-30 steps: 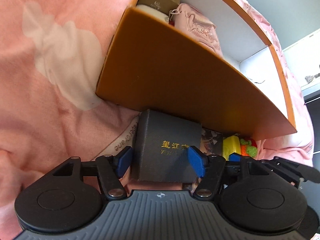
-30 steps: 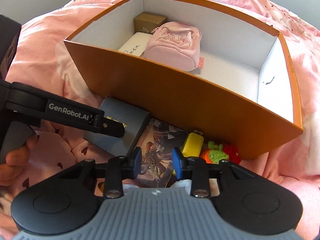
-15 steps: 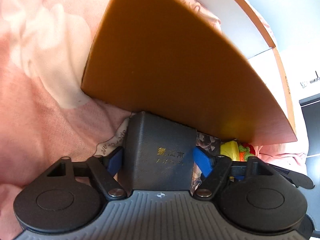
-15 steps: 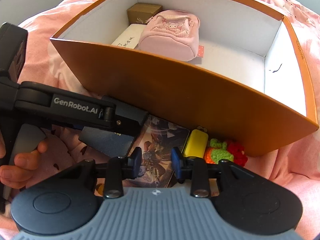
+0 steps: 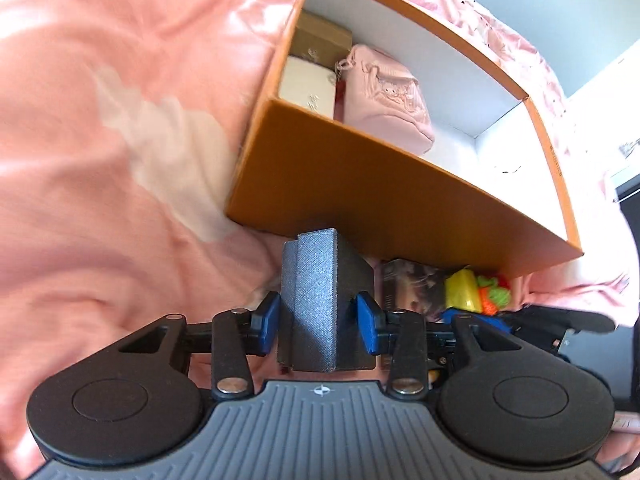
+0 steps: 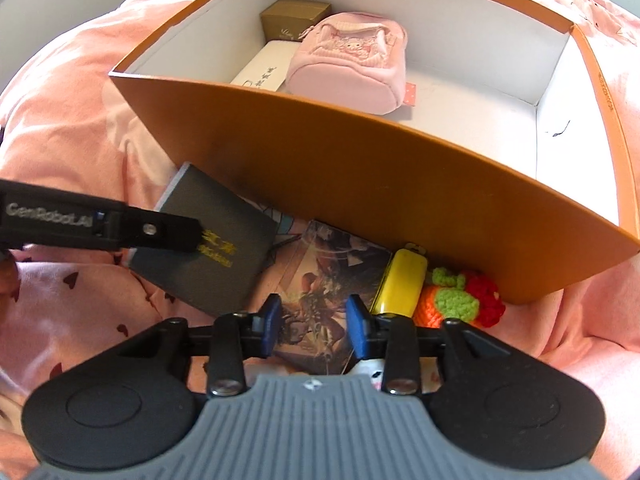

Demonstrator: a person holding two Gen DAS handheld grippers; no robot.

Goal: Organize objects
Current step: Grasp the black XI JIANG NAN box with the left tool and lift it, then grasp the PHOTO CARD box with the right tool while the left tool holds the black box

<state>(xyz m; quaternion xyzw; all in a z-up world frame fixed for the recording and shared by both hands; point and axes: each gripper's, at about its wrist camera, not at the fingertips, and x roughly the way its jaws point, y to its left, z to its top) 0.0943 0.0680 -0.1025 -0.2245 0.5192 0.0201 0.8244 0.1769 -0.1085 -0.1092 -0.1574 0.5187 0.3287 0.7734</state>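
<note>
While angled downward, left tool (image 5: pixel 316 322) clamps grey box (image 5: pixel 316 300)

I see the open box (image 6: pixel 360 184) on the blanket (image 6: pixel 80 128). Inside it, a small carton (image 6: pixel 294 20) sits behind a flat case (image 6: pixel 262 70), with a pouch (image 6: pixel 352 62) to their right. Before the box lie, left to right, a dark book (image 6: pixel 208 248), a picture card (image 6: pixel 332 276), a small tin (image 6: pixel 402 284) and a crocheted toy (image 6: pixel 464 298).
</note>
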